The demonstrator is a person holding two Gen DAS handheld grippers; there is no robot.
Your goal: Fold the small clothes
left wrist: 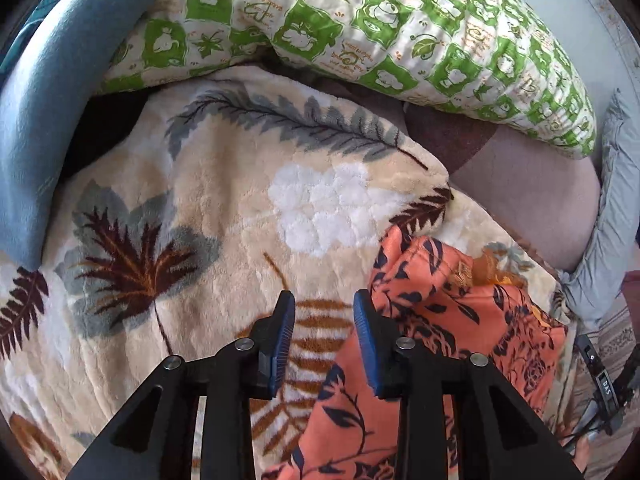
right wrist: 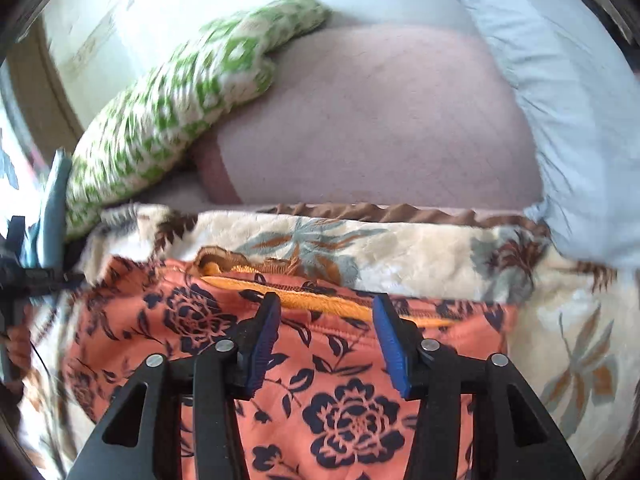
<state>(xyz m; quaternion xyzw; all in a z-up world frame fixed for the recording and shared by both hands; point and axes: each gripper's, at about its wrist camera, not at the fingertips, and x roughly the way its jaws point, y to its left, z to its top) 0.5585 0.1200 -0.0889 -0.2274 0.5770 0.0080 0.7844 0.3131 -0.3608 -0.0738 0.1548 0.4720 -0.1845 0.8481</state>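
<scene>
An orange garment with a dark blue flower print (left wrist: pixel 452 320) lies on a cream fleece blanket with leaf patterns (left wrist: pixel 208 208). In the left wrist view it is at the lower right, bunched up. My left gripper (left wrist: pixel 324 304) is open and empty, just above the garment's left edge. In the right wrist view the garment (right wrist: pixel 200 320) fills the lower middle, with an orange-yellow inner band (right wrist: pixel 320 300) along its far edge. My right gripper (right wrist: pixel 326 308) is open over that edge, holding nothing. The right view is blurred.
A green-and-white patterned pillow (left wrist: pixel 360 20) lies at the back, also in the right wrist view (right wrist: pixel 176 112). A blue cloth (left wrist: pixel 48 100) is at the left, a grey-blue cloth (left wrist: pixel 616 216) at the right. A mauve sheet (right wrist: pixel 380 120) lies beyond the blanket (right wrist: pixel 420 252).
</scene>
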